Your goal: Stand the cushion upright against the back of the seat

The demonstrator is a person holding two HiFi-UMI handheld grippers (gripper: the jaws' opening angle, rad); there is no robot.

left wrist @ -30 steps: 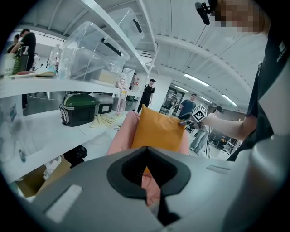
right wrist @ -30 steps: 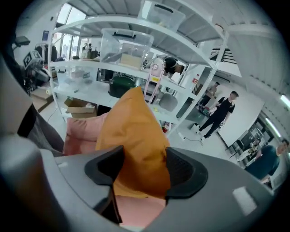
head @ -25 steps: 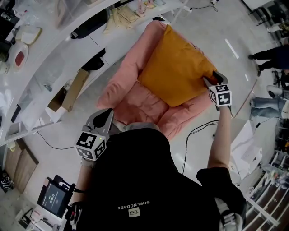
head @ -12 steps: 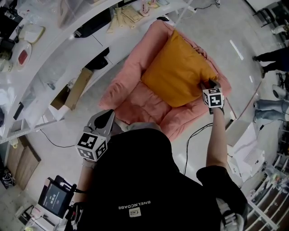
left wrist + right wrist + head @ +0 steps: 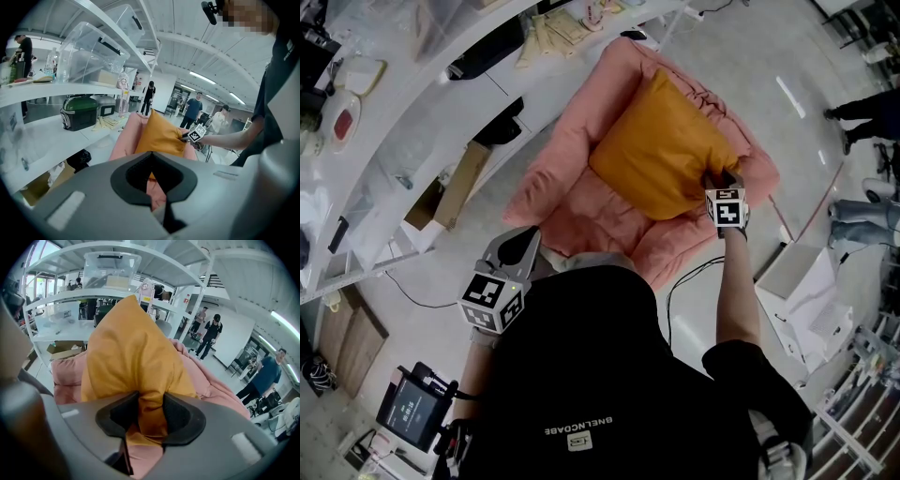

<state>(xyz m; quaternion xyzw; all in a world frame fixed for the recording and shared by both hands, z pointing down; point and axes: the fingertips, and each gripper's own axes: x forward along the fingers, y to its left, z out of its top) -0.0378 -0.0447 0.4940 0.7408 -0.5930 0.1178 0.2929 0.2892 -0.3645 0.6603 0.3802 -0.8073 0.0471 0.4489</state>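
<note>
An orange cushion (image 5: 661, 150) leans tilted against the back of the pink seat (image 5: 581, 202), one corner pointing up. My right gripper (image 5: 717, 180) is at the cushion's right corner, above the seat's arm. In the right gripper view the cushion (image 5: 131, 352) fills the middle and a fold of it sits between the pads of the right gripper (image 5: 150, 416), whose jaws are closing on it. My left gripper (image 5: 517, 246) hangs shut and empty near my body, short of the seat's front. From the left gripper view, the left gripper (image 5: 152, 176) faces the cushion (image 5: 159, 133) and seat (image 5: 124, 140).
White shelving (image 5: 412, 122) runs along the left, a cardboard box (image 5: 450, 187) under it. A black cable (image 5: 684, 281) and a white box (image 5: 797, 281) lie on the floor right of the seat. People stand at the far right (image 5: 862, 117). A green container (image 5: 79, 112) sits on the shelf.
My right gripper has come down and to the left at the cushion's corner, closing on the fabric. The left gripper has stayed where it was.
</note>
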